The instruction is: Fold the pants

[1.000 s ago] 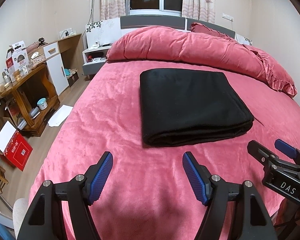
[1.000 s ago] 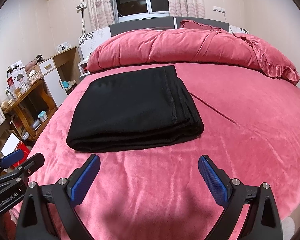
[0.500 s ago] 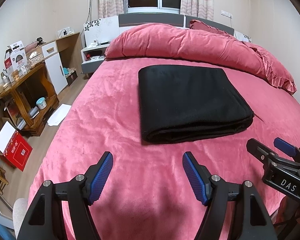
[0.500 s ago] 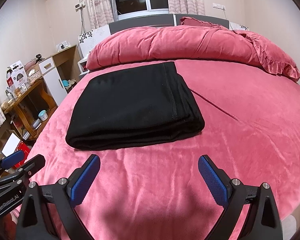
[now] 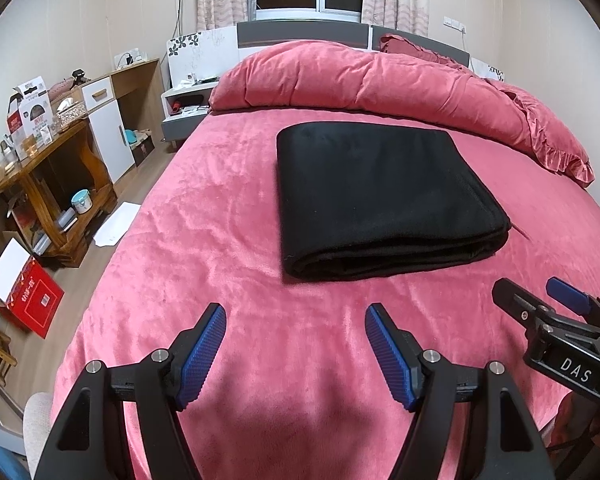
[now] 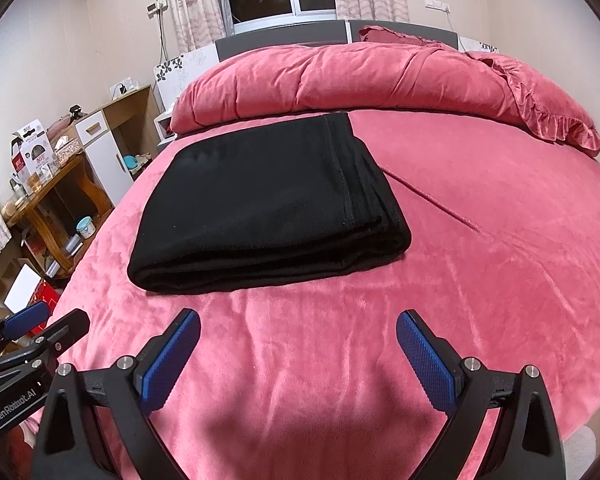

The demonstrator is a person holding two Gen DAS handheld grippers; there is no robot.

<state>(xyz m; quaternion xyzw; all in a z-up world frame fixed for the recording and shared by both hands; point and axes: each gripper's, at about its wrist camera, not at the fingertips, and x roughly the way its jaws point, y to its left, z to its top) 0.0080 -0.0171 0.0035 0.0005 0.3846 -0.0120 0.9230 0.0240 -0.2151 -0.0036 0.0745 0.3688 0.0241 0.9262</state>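
Observation:
The black pants (image 5: pixel 376 196) lie folded into a thick rectangle in the middle of the pink bed (image 5: pixel 204 240). They also show in the right wrist view (image 6: pixel 268 204), with the stacked layers facing me. My left gripper (image 5: pixel 296 316) is open and empty, held above the bedcover short of the pants' near edge. My right gripper (image 6: pixel 298 320) is open and empty too, just in front of the near edge. Each gripper shows at the side of the other's view: the right one (image 5: pixel 540 296) and the left one (image 6: pixel 48 320).
A rolled pink duvet (image 5: pixel 380 84) and a frilled pillow (image 5: pixel 552 140) lie across the head of the bed. A wooden desk (image 5: pixel 48 172) with boxes, a white cabinet (image 5: pixel 108 120) and a red carton (image 5: pixel 32 300) stand on the floor to the left.
Both grippers have drawn slightly back and up from the pants, so the folded pants sit a little farther up in both views. The jaws stay open.

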